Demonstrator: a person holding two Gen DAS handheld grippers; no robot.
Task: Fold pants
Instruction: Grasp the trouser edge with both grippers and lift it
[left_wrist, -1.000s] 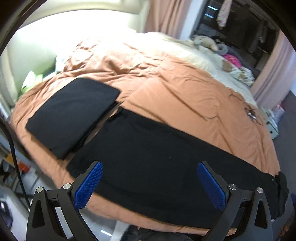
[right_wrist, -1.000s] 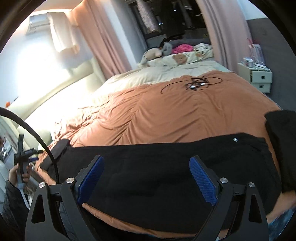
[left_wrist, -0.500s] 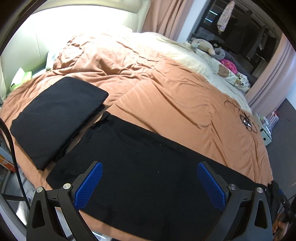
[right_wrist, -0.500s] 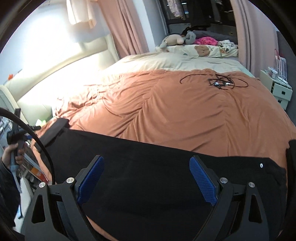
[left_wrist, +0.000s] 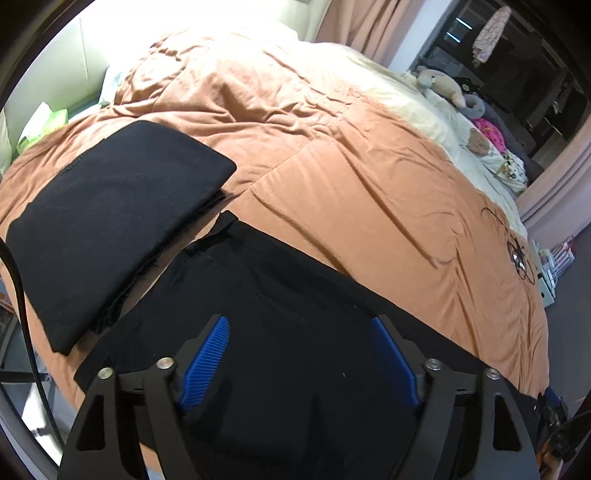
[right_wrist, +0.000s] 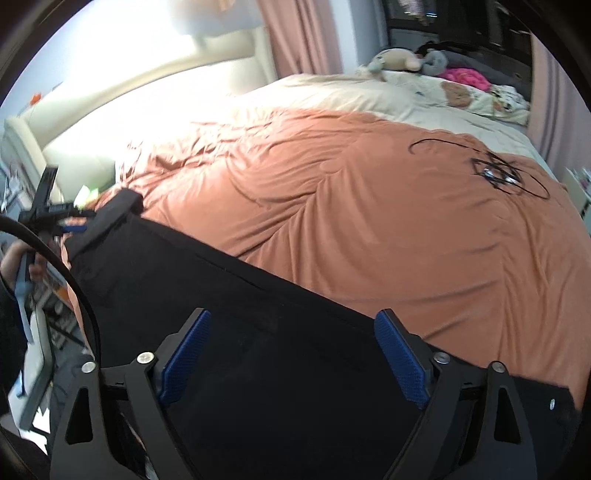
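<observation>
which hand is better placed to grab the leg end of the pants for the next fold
Left, probably. The left gripper hangs over the black pants near their narrow end, beside the folded black stack. The right gripper is nearer the buttoned waist. Both have open jaws that have just been closing.

pants (left_wrist: 280, 302): black cloth, matt, fine weave, lying smooth
folded stack (left_wrist: 107, 218): black cloth, matt, slightly fuzzy at the edges
duvet (left_wrist: 351, 177): orange-brown cloth, soft, matt, creased
sheet (right_wrist: 332, 92): cream cloth, matt
hand-held gripper pads (left_wrist: 207, 360): blue, ribbed, rubbery
hand-held gripper frame (right_wrist: 147, 406): black plastic, matt, with shiny metal screws
cable (right_wrist: 495, 171): black, thin, glossy
curtains (right_wrist: 303, 37): pink cloth, pleated
</observation>
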